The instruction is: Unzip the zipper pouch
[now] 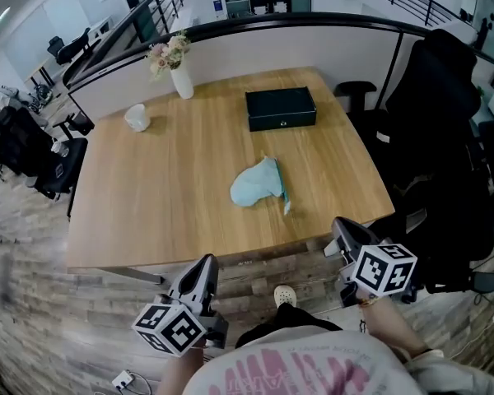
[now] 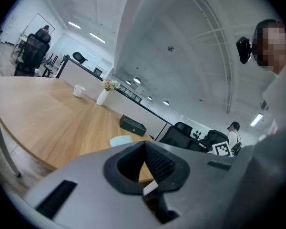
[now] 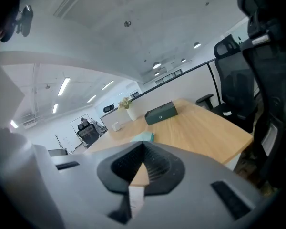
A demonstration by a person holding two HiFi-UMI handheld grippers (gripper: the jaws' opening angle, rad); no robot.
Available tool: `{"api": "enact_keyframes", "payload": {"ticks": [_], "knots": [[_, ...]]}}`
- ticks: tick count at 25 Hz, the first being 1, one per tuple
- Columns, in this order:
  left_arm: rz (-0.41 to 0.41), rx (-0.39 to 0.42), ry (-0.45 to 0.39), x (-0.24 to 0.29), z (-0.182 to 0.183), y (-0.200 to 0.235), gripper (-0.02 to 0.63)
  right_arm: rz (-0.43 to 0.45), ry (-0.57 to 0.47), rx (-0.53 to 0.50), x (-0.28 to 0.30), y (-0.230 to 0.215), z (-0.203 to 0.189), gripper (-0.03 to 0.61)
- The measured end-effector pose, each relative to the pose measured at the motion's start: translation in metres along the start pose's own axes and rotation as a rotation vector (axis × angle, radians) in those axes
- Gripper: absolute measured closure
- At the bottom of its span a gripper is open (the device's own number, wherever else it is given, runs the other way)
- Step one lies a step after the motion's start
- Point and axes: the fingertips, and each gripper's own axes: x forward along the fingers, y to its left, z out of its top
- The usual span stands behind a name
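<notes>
A light blue zipper pouch lies on the wooden table, near its front edge, with a zipper tab trailing off its right side. Both grippers hover short of the table's front edge, apart from the pouch. My left gripper is at the lower left with its jaws together and nothing in them. My right gripper is at the lower right, its jaws also together and empty. In the left gripper view the pouch shows just above the gripper. In the right gripper view the pouch sits just above the gripper.
A black box sits at the table's back right. A white vase of flowers and a white cup stand at the back left. Black office chairs crowd the right side. A low partition wall runs behind the table.
</notes>
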Motion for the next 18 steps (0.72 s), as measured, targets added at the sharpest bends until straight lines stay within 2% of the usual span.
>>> {"api": "enact_keyframes", "payload": {"ticks": [6,11,15,18], "knots": [[0.038,0.015,-0.014,0.059,0.033,0.014,0.612,0.036,0.003,-0.012,0.06,-0.016,0.047,0.581],[0.061,0.04,-0.012,0.106,0.042,0.026,0.612,0.027,0.012,-0.02,0.097,-0.045,0.067,0.581],[0.073,0.071,0.043,0.141,0.034,0.04,0.612,0.002,0.041,-0.01,0.11,-0.071,0.059,0.581],[0.078,0.136,0.138,0.169,0.024,0.051,0.611,-0.028,0.059,0.028,0.112,-0.092,0.047,0.581]]}}
